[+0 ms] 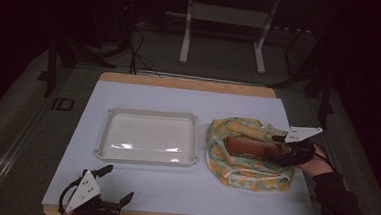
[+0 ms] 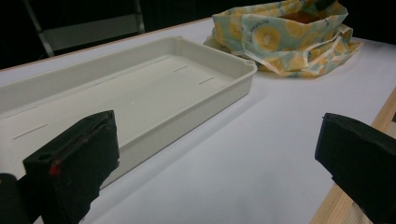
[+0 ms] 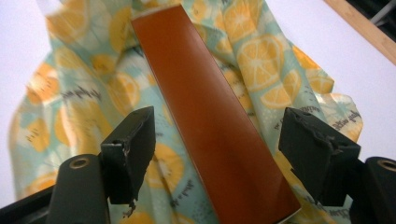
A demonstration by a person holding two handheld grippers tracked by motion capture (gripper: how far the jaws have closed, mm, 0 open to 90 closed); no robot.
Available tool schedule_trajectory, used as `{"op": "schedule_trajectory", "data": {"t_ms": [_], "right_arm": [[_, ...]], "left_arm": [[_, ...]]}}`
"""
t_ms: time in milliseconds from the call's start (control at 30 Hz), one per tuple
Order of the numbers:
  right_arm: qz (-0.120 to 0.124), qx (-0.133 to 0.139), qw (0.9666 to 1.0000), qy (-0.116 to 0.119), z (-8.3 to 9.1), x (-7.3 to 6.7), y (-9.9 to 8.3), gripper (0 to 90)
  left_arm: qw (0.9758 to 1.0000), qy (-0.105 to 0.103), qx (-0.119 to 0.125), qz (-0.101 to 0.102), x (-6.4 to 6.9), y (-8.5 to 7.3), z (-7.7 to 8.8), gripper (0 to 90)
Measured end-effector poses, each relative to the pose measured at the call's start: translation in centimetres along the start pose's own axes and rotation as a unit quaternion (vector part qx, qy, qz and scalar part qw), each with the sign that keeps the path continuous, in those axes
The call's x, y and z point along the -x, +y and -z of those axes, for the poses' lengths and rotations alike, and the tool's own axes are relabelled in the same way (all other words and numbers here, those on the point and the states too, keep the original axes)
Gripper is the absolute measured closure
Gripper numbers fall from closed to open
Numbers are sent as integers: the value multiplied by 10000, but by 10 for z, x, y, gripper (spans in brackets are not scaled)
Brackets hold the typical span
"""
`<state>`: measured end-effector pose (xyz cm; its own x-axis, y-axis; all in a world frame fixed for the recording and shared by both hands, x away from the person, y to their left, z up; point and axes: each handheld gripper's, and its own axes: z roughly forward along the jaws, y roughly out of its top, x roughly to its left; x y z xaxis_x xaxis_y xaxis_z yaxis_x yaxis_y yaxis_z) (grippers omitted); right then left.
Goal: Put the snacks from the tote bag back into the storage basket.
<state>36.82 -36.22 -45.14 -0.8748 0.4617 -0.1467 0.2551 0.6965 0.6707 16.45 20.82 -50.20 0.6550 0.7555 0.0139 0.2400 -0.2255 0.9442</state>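
Left of the tray (image 1: 148, 136), which sits bare, left gripper (image 1: 115, 185) rests spread wide at the table (image 1: 183, 192) edge; right of it, brown box (image 1: 248, 147) lies in lemon-print bag (image 1: 247, 173), right gripper (image 1: 276, 149) straddling it, not pinching.

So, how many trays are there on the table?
1. The white tray lies near the middle of the table, left of the lemon-print bag that holds a brown box. The bag may hide other things.
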Motion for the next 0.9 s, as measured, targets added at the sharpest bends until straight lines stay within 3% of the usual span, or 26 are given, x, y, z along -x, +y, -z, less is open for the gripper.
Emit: {"op": "schedule_trajectory", "data": {"t_ms": [233,500,900], "right_arm": [[308,-433,9985,110,-11,5,4,272],[693,-903,9933,224,-19,7,16,321],[830,-1349,9869,296,-29,11,17,320]], "left_arm": [[10000,-9,-6,38,-1,-1,0,0],[10000,13,-9,74,-2,-1,0,1],[9999,-8,9,113,-2,-1,-1,1]]}}
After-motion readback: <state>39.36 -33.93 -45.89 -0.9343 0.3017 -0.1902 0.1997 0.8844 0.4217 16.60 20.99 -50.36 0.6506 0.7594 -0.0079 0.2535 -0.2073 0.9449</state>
